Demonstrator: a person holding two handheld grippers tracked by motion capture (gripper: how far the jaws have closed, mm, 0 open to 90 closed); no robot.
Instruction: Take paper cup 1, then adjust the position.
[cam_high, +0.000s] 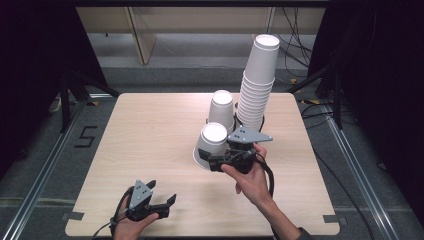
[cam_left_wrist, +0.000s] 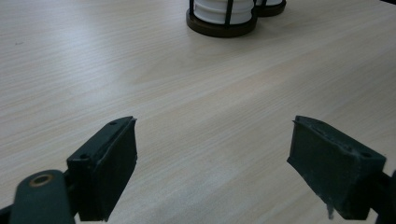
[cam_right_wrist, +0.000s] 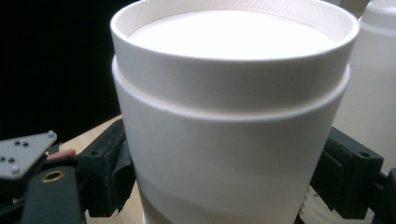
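Clearly mid-placement: gripping an upturned white paper cup (cam_high: 212, 140) with the right gripper (cam_high: 212, 159), pads pressed against opposite sides of the cup wall. Bringing it to the pale wooden counter (cam_high: 150, 130) just in front and to the left of the tall stack of white paper cups (cam_high: 257, 85), close to a second upturned white paper cup (cam_high: 221, 107) beside that stack. Hard to tell whether the wide rim sits flat yet. Resting the left gripper (cam_high: 162, 194) well in front and to the left of the stack, jaws parted and gripping nothing. Next, probably: seat the rim level, ease the clamp apart, then draw back without nudging either cup or the stack.
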